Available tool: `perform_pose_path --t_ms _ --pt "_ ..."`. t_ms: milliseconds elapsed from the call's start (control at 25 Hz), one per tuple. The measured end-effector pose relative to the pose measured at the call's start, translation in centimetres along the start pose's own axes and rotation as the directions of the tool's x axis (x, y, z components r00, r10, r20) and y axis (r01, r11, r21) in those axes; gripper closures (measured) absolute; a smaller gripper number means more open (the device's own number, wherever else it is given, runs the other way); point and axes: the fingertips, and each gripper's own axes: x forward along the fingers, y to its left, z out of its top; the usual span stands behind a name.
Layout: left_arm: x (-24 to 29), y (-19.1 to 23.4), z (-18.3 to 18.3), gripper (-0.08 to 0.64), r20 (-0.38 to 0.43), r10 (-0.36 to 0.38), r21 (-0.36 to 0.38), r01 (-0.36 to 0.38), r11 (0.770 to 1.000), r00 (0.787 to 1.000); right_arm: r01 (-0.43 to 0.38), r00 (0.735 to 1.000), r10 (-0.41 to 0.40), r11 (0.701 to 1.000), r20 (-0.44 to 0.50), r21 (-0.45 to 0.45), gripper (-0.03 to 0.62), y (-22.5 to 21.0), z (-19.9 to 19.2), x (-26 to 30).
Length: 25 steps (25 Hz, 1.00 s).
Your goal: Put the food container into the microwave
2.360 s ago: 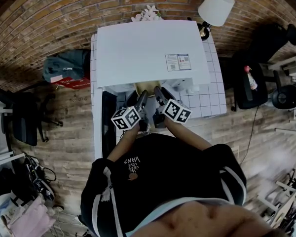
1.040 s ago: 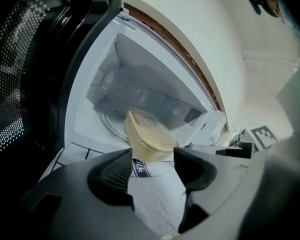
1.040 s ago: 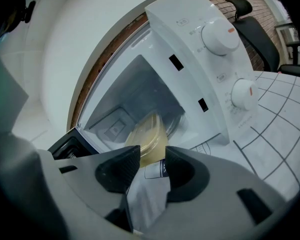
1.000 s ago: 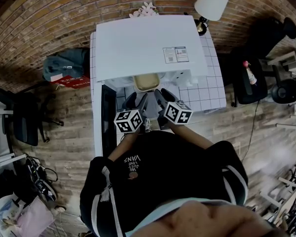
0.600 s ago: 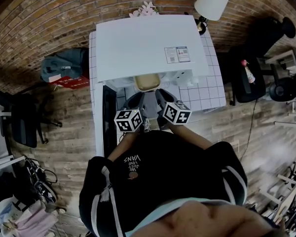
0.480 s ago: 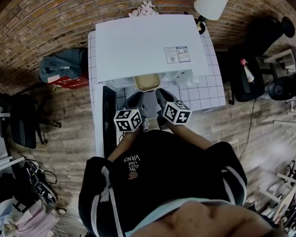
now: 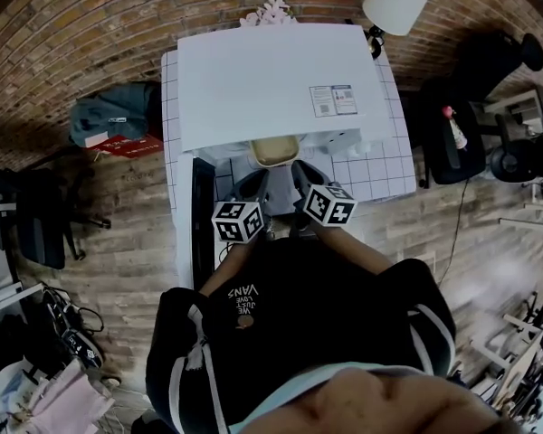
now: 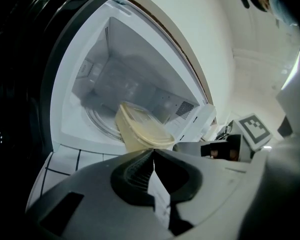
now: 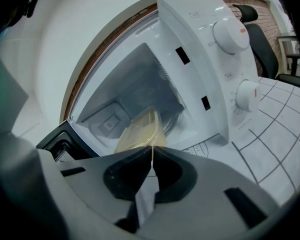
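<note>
— How are the arms held?
— Both forearms reach forward side by side. The left gripper (image 7: 259,179) and right gripper (image 7: 299,168) angle inward toward each other.
— And the jaws?
— Each pair is closed to a thin line, pinching the near rim of the food container (image 7: 274,150).

We are reading just one word with confidence: "VANS", in white letters on the person's black top (image 7: 281,333), standing upside down in the head view. Smaller white lines are running beside it, too small for us to be sure of. On top of the microwave (image 7: 271,80) a sticker (image 7: 333,100) is showing two printed panels, but we are not making out any words. Beside the dials (image 9: 231,34) the tiny print is staying illegible too.
</note>
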Motion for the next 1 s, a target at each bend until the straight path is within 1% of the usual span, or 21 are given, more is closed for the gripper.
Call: perform_pose_path --t_ms 320,640,800,1000 --pt "0.5 0.3 0.7 0.548 0.043 0.043 -0.052 -0.040 0.998 0.998 -0.049 0.997 0.048 0.999 -0.057 -0.020 0.581 0.6 0.5 1.3" --pt "0.8 1.3 1.2 0.548 0.074 0.104 -0.089 -0.097 0.991 0.992 -0.087 0.993 0.085 0.996 -0.081 -0.027 0.581 0.9 1.4 2.6" --pt "1.0 2.2 2.5 0.548 0.099 0.135 -0.087 -0.126 0.988 0.986 -0.098 0.992 0.095 0.995 -0.082 -0.029 0.581 1.0 2.1 3.3" --pt "1.7 2.9 3.7 0.546 0.110 0.149 -0.089 -0.140 0.986 0.983 -0.110 0.991 0.107 0.994 -0.085 -0.028 0.581 1.0 2.8 4.0"
